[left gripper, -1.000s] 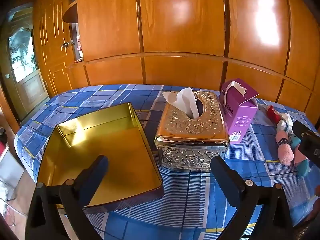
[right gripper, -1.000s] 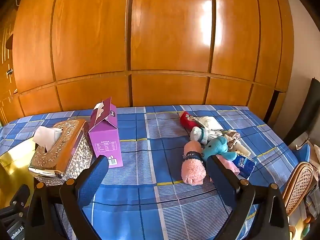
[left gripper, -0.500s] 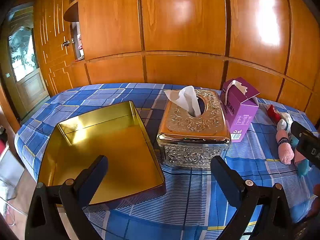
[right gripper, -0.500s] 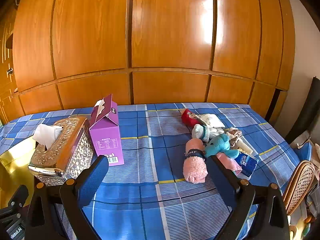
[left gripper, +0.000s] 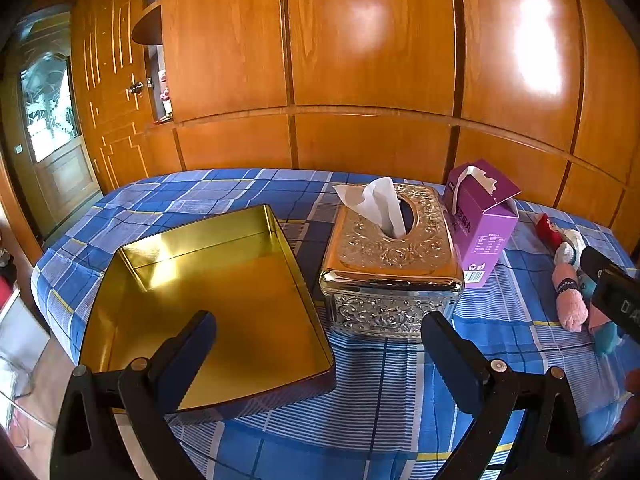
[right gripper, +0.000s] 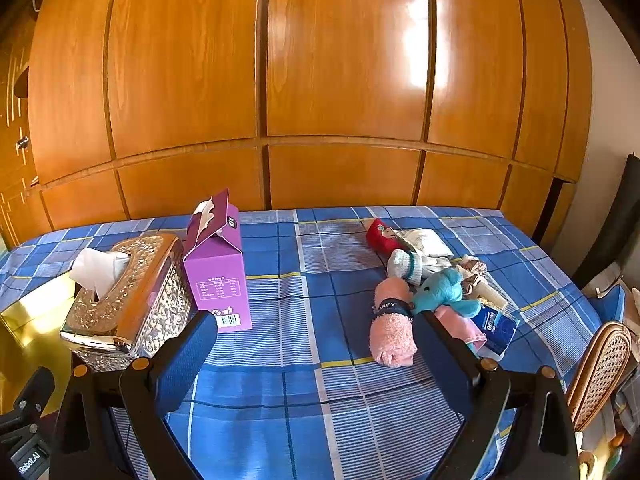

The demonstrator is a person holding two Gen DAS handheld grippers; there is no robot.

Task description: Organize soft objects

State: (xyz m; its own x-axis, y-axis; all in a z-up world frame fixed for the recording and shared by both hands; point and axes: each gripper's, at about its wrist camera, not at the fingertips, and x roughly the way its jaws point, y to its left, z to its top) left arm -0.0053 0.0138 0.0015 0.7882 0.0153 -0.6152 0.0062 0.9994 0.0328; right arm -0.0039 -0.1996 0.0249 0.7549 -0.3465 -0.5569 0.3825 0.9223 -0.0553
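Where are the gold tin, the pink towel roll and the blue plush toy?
gold tin (left gripper: 208, 312), left wrist view, bare floor inside.
pink towel roll (right gripper: 390, 336), right wrist view, middle of roll.
blue plush toy (right gripper: 442, 290), right wrist view, body.

Blue plaid tablecloth (right gripper: 320, 380) – yellow lines, gold tin (left gripper: 224, 304), purple carton (right gripper: 218, 276), pink towel roll (right gripper: 390, 332), turquoise plush (right gripper: 442, 290)

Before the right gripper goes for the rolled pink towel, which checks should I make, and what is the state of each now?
1. Right gripper open: ok.
2. Nothing held between its fingers: ok.
3. Rolled pink towel reachable from above, nothing lying on it: ok.
4. Blue plush toy clear of the towel: not ok, they touch.
5. Gold tin empty to receive items: ok.
6. Left gripper open and holding nothing: ok.
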